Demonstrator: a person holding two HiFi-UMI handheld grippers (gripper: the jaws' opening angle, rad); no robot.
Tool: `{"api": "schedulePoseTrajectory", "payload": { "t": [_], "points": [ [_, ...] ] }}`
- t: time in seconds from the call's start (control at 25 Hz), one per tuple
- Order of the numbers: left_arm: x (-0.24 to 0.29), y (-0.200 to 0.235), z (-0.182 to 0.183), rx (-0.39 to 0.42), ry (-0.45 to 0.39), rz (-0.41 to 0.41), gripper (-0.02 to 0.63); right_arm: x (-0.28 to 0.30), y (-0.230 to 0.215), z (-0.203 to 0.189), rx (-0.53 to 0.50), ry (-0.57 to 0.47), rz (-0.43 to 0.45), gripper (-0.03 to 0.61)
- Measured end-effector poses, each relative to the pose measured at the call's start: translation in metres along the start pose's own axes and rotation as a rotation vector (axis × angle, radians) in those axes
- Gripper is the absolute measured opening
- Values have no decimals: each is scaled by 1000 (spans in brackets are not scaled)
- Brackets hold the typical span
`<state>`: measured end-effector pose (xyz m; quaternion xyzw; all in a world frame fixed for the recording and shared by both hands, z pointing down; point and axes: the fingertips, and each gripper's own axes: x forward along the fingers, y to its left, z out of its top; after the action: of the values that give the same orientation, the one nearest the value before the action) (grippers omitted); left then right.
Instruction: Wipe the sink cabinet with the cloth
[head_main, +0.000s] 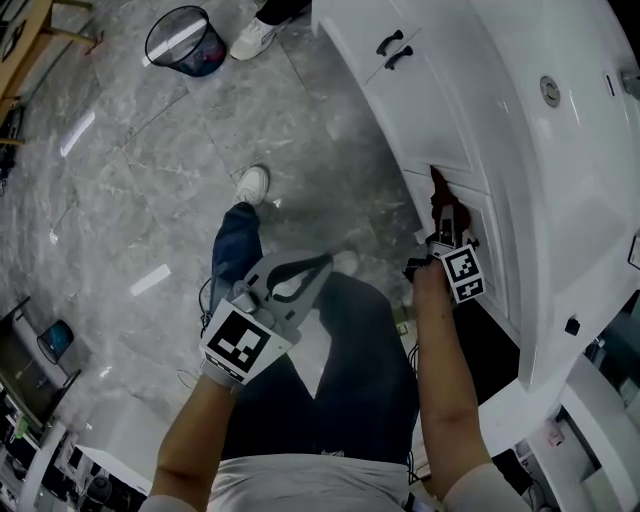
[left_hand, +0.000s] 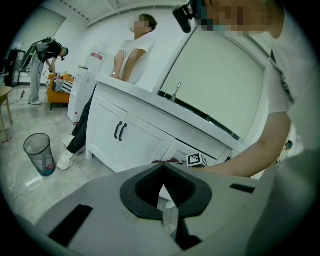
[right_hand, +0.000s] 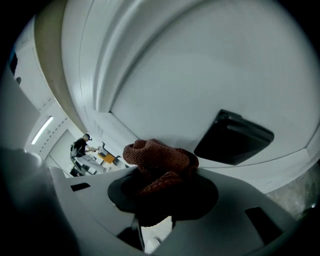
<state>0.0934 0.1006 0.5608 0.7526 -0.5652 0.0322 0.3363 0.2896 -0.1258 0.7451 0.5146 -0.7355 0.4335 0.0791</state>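
Head view shows the person standing over a grey marble floor (head_main: 120, 180), with the white sink cabinet (head_main: 520, 150) running along the right side. The right gripper (head_main: 446, 212) is pressed up against the cabinet's front panel, below the worktop edge. It is pinching a dark red cloth (head_main: 438, 184), which touches the panel. The right gripper view confirms this: its jaws are clamped on the bunched, reddish-brown cloth (right_hand: 159, 159), and the white cabinet front (right_hand: 200, 75) fills the frame beyond. A black recessed handle (right_hand: 234, 138) sits just beside the cloth, towards the panel's right edge.

The left gripper (head_main: 287, 285) hangs away from the cabinet, over the person's legs. In the left gripper view its jaws are pressed together at the tips with nothing between them (left_hand: 163, 167).

Two black door handles (head_main: 393, 48) sit on a door near the cabinet's far end. A mesh waste bin (head_main: 187, 41) stands on the floor well apart from it. Another person (left_hand: 132, 55) stands at the worktop's far end, and a tap (left_hand: 176, 92) rises from the worktop.
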Motion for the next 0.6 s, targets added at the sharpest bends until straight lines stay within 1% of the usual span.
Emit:
{"api": "schedulePoseTrajectory", "payload": {
  "t": [0.12,0.32,0.44,0.6],
  "points": [
    [3,-5,-3,0,0,4,11,3,-5,-3,-17,-7,12,135],
    [10,-11,-11,17,14,-7,11,1,-8,-4,-12,-26,46,133],
    [14,-15,-15,4,25,-15,11,-6,-16,-3,3,-40,43,133],
    [16,-22,-17,15,41,-37,11,-20,-31,0,4,-54,24,133]
  ]
}}
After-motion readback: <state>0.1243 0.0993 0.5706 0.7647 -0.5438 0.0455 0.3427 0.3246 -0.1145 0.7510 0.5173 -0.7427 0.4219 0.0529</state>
